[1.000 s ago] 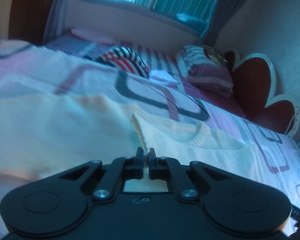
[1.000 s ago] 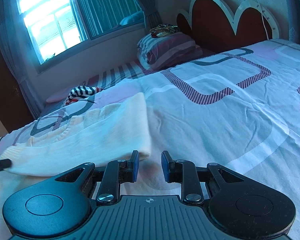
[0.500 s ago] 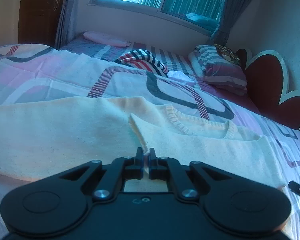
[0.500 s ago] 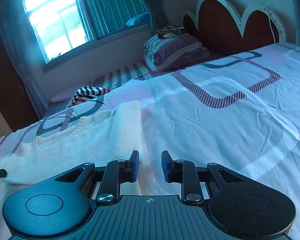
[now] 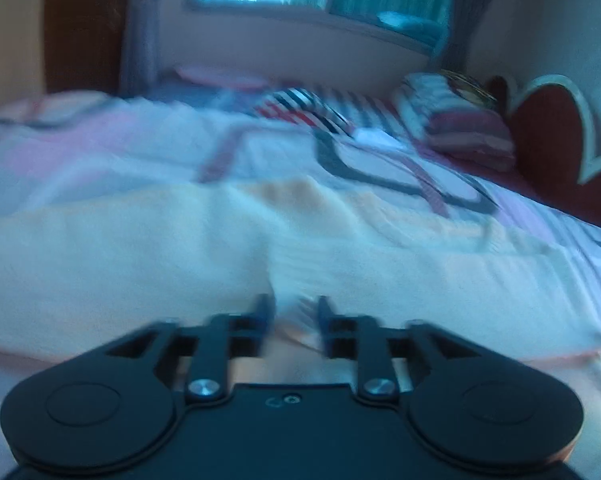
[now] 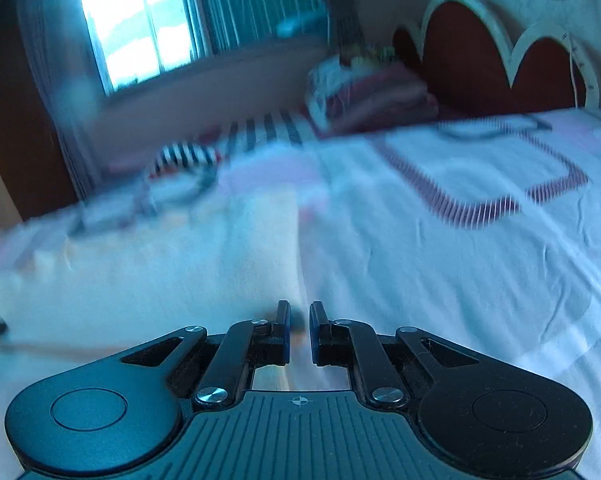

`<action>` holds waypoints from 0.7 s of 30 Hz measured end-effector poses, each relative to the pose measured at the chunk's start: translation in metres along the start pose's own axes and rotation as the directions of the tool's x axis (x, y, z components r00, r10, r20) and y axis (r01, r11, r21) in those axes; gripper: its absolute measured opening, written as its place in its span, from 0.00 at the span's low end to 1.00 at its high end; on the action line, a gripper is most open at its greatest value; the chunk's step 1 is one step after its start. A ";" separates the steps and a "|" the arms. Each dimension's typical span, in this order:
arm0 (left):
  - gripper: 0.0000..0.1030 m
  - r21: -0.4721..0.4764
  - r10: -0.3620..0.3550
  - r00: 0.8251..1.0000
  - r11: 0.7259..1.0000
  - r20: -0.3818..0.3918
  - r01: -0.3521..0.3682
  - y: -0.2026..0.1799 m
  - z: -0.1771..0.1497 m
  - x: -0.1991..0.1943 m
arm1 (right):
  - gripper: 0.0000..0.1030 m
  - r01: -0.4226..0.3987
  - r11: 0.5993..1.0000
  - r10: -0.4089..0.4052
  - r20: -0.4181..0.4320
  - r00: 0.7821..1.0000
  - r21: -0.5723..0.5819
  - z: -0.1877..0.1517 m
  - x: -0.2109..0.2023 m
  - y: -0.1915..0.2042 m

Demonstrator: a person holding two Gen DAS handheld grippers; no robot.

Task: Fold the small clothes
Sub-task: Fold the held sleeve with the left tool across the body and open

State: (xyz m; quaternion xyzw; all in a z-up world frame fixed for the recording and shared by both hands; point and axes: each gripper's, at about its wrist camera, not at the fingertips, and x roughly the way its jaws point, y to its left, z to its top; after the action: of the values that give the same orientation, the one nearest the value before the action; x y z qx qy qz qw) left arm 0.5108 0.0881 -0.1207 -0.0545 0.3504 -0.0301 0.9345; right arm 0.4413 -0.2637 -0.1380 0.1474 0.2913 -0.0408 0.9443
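A cream knitted sweater (image 5: 140,264) lies spread on the bed; it also shows in the right wrist view (image 6: 160,280). My left gripper (image 5: 292,312) is open just above the sweater's near part, with a fold of the knit between its fingers but not pinched. My right gripper (image 6: 299,316) is narrowly open at the sweater's right edge, and I see no cloth held in it. Both views are blurred by motion.
The bed has a white cover with pink and grey patterns (image 6: 460,260). A striped garment (image 5: 304,108) and a stack of pillows (image 5: 460,128) lie at the far side. A red scalloped headboard (image 6: 480,52) stands on the right. A window (image 6: 140,32) is behind.
My left gripper has opened and let go of the sweater fold. My right gripper has narrowed its gap and shifted along the sweater's right edge. Both views are now blurred.
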 end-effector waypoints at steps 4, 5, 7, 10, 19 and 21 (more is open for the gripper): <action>0.66 -0.021 -0.028 0.999 0.999 0.029 0.029 0.005 0.012 0.000 | 0.09 -0.052 0.999 0.052 0.032 0.998 -0.012 0.023 0.008 -0.003; 0.61 -0.024 -0.048 0.999 0.999 0.009 0.049 0.005 0.015 0.006 | 0.09 -0.059 0.998 0.059 0.022 0.998 0.003 0.031 0.018 -0.006; 0.46 0.004 -0.048 0.998 0.999 -0.037 0.049 0.001 0.018 0.021 | 0.09 -0.070 0.997 0.070 0.013 0.997 0.030 0.045 0.035 -0.012; 0.42 0.005 -0.074 0.995 0.997 -0.069 0.074 -0.002 0.019 0.034 | 0.09 -0.098 0.992 0.101 -0.027 0.995 0.082 0.061 0.061 -0.020; 0.06 0.005 -0.088 0.996 0.996 -0.012 0.088 -0.008 0.011 0.031 | 0.19 -0.160 0.983 0.170 -0.123 0.978 0.091 0.064 0.098 -0.028; 0.06 -0.014 -0.062 0.998 0.998 0.028 0.063 -0.005 0.008 0.027 | 0.06 -0.126 0.992 0.129 -0.121 0.984 0.028 0.062 0.098 -0.024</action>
State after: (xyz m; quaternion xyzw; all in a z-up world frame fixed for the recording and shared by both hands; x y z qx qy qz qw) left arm 0.5360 0.0814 -0.1316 -0.0729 0.3361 -0.0558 0.9374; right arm 0.5518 -0.3040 -0.1502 0.1775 0.3385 0.0258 0.9237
